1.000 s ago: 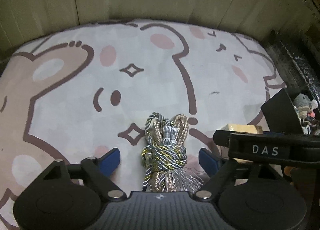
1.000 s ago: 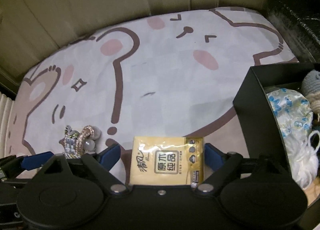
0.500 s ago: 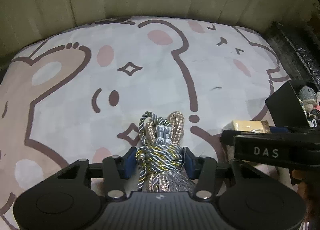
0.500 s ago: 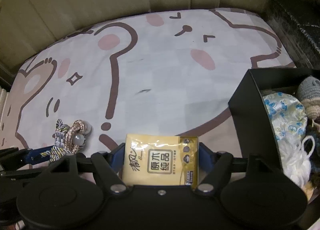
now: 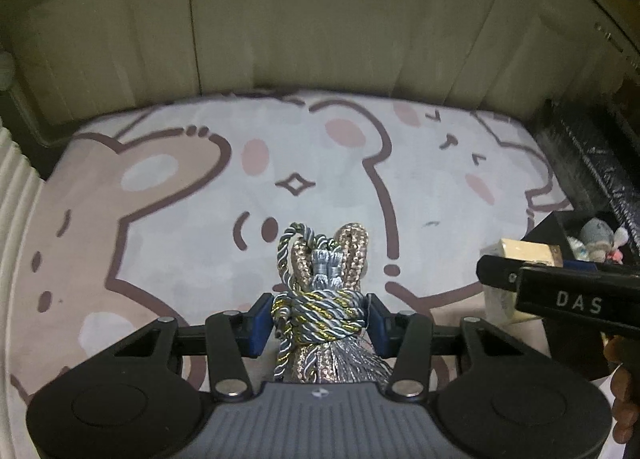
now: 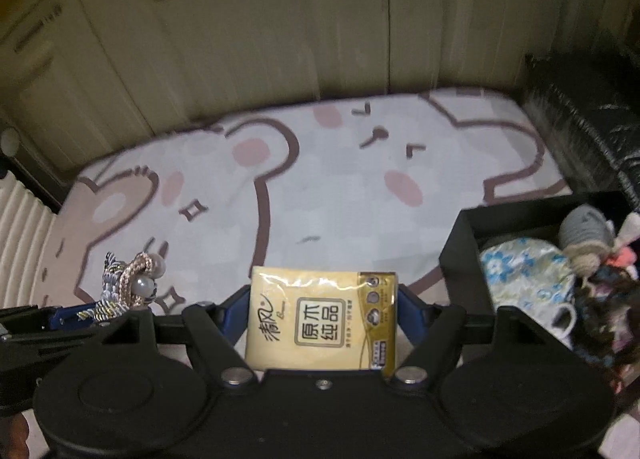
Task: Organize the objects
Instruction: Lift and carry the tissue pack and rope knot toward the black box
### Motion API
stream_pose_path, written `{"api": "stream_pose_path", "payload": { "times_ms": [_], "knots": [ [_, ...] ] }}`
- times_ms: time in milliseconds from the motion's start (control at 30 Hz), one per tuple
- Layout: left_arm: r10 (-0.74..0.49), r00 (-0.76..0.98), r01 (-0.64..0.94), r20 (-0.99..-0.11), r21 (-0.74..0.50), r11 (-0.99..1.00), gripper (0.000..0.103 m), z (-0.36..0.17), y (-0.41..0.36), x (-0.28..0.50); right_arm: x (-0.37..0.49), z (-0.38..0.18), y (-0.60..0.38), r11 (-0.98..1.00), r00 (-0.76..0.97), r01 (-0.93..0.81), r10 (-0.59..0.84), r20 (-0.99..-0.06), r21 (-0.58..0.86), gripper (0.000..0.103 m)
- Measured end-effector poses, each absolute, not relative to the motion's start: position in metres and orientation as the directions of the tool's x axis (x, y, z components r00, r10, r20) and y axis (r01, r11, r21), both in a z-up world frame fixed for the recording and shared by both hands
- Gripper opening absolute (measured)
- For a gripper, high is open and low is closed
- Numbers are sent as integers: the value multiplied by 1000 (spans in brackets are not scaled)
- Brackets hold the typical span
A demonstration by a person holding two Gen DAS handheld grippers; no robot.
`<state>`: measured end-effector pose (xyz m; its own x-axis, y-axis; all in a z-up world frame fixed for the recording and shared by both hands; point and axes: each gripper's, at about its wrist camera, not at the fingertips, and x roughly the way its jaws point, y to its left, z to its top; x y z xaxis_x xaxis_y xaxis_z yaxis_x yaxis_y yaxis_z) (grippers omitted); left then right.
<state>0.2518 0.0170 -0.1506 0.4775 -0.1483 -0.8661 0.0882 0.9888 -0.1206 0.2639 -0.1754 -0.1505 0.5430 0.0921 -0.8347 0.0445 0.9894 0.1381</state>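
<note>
Left gripper (image 5: pixel 319 317) is clamped down on the knotted middle of a braided cord bundle (image 5: pixel 320 283), blue pads squeezing the thick wrapped part from both sides, which makes sense to me since that knot is the only firm bit; the loops stick out ahead and the silvery tassel fringe trails back toward the camera, so grabbing either end would probably just let it flop or slip. Right gripper (image 6: pixel 323 313) is closed on a yellow pocket tissue pack (image 6: pixel 322 319), pads on its two long edges so the flat face points up and the soft pack isn't crushed much. Both things look lifted clear of the cartoon bear mat (image 5: pixel 180 219) rather than resting on it, though the right view can't show me the gap under the pack. Off to the right sits a black storage box (image 6: pixel 460 255) already holding a blue floral cloth pouch (image 6: pixel 524 271) and a grey knitted toy (image 6: pixel 584 227), so my guess is both items are headed in there. The pack is the nearer one, just beside the box wall. Worth watching: that box is pretty full, and the fringe could snag on its rim.
</note>
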Motion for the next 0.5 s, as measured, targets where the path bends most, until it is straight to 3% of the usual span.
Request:
{"api": "stream_pose_path", "payload": {
  "times_ms": [500],
  "knots": [
    [-157, 581, 33, -799, -170, 985, 49, -99, 24, 219, 229, -98, -196, 986, 652, 25, 107, -750, 162, 75]
  ]
}}
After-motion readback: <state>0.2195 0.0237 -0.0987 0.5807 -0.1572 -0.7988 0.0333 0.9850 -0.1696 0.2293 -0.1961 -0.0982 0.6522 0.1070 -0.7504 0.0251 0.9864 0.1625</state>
